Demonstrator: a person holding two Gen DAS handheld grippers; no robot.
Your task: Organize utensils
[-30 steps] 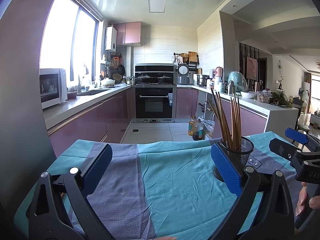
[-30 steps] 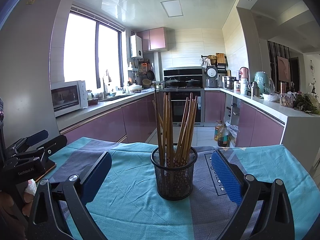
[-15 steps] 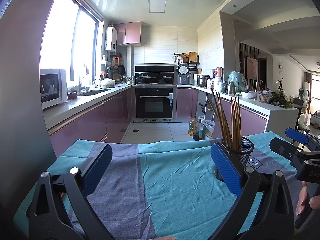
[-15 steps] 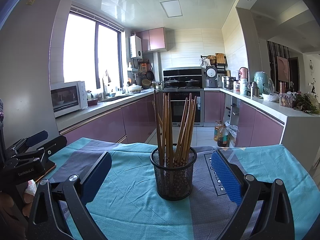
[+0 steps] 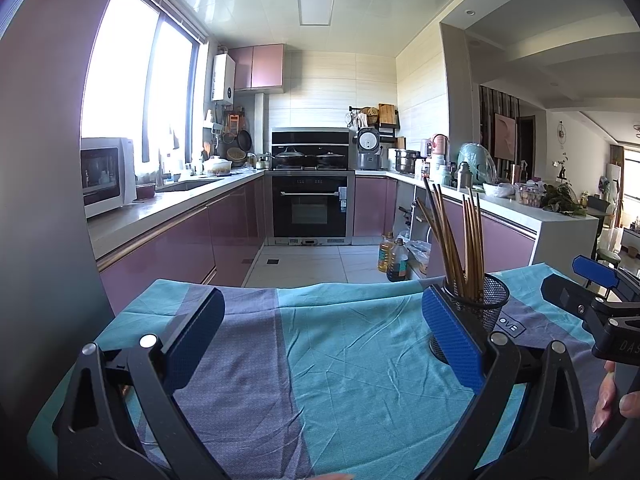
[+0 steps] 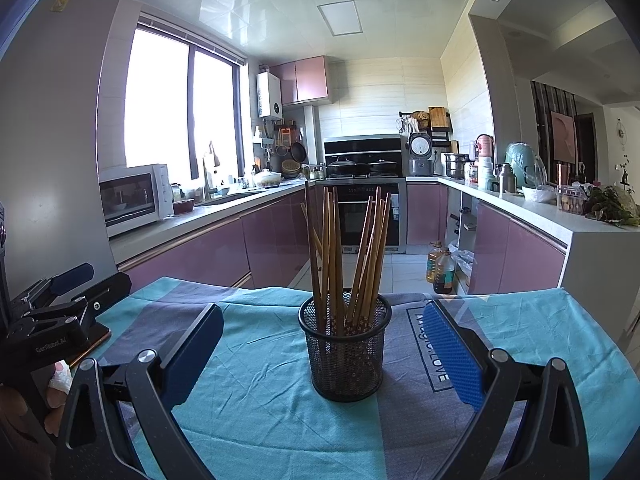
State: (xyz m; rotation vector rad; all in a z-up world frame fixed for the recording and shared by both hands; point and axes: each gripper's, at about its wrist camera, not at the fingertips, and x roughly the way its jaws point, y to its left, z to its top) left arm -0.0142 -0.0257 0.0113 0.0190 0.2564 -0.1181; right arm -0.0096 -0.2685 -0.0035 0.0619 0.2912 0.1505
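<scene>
A black mesh cup (image 6: pixel 345 345) stands upright on the teal and purple tablecloth (image 6: pixel 260 412), holding several brown chopsticks (image 6: pixel 352 256). My right gripper (image 6: pixel 322 350) is open, with the cup just beyond and between its blue pads. In the left wrist view the same cup (image 5: pixel 484 300) sits partly hidden behind the right blue pad, chopsticks (image 5: pixel 456 240) fanning upward. My left gripper (image 5: pixel 322 338) is open over bare cloth, with nothing between its fingers. Each gripper shows at the other view's edge: the right one (image 5: pixel 596 300), the left one (image 6: pixel 60 312).
The table's far edge drops to the kitchen floor, where oil bottles (image 5: pixel 394 258) stand. Purple cabinets, a microwave (image 6: pixel 136 198) and an oven (image 5: pixel 310 204) lie beyond. A person's fingers (image 5: pixel 612 400) hold the right gripper's handle.
The right wrist view has edged slightly closer to the cup, which sits a little lower in frame. The left gripper has barely moved.
</scene>
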